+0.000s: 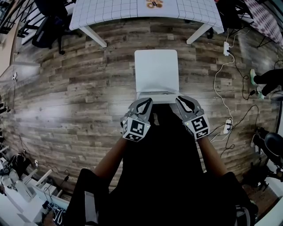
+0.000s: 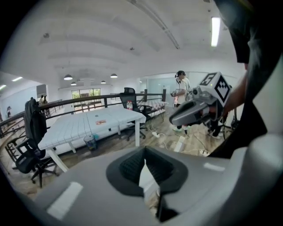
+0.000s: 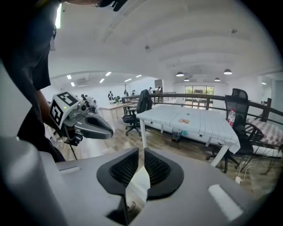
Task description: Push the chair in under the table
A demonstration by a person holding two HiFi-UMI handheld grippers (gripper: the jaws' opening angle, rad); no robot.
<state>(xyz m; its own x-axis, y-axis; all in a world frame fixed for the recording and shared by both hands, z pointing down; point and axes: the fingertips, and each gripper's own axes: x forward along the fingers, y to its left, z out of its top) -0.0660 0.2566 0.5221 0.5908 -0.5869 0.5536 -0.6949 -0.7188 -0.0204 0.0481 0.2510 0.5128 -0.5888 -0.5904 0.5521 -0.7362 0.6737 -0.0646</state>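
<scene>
A white chair (image 1: 157,73) stands on the wood floor, its seat towards the white gridded table (image 1: 146,11) and its backrest top nearest me. A stretch of floor lies between chair and table. My left gripper (image 1: 146,100) hangs at the left end of the backrest top, jaws shut, with nothing held. My right gripper (image 1: 180,99) hangs at the right end, its jaws parted by a narrow slit. Whether either touches the backrest I cannot tell. In the left gripper view the chair (image 2: 146,178) shows white below the pads; in the right gripper view the chair (image 3: 138,185) does too.
A black office chair (image 1: 46,26) stands left of the table. White cables and a power strip (image 1: 227,47) lie on the floor to the right, near a person's shoe (image 1: 254,77). A railing (image 3: 212,96) runs behind the table (image 3: 194,119).
</scene>
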